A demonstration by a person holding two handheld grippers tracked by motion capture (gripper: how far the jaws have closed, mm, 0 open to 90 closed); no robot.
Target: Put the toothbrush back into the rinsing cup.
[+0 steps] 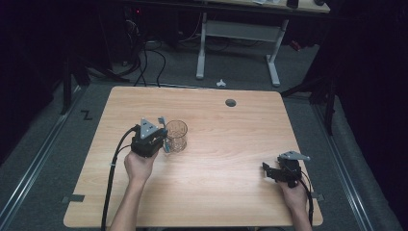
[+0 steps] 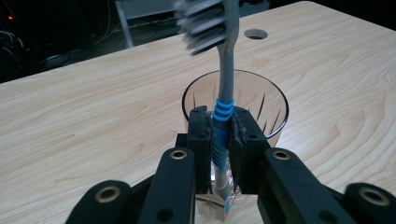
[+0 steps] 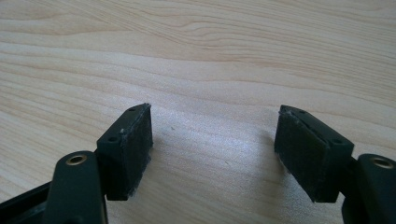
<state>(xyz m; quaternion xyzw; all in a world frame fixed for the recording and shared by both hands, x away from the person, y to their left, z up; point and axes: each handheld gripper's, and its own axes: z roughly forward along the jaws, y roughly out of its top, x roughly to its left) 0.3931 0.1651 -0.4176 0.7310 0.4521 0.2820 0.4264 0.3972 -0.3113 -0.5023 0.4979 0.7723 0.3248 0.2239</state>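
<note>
While the person's left forearm reaches in from the near edge of the desk (image 1: pixel 231 192), the left hand (image 1: pixel 138 167) grips the left hand-held gripper (image 2: pixel 221 135) from behind and holds it roughly level, pointing toward the far edge. Its jaws are clamped together on one toothbrush (image 2: pixel 222 88), pressing the blue ribbed part of the grey handle; the brush stands upright with its bristle head at the top, and the foot of the handle pokes out below the jaws. Just beyond the jaws stands one clear glass (image 2: pixel 261 100), upright on the left half of the desk, about midway between the near and far edges; the toothbrush is on the near side of its rim, outside it as far as the left gripper view shows.

Over by the near right corner, the right hand (image 1: pixel 294 194) holds the right hand-held gripper (image 3: pixel 212 149) low over the bare wood, angled down. Its two jaws stand well apart with nothing between them.

One round grommet hole (image 1: pixel 230 102) sits near the far edge.
</note>
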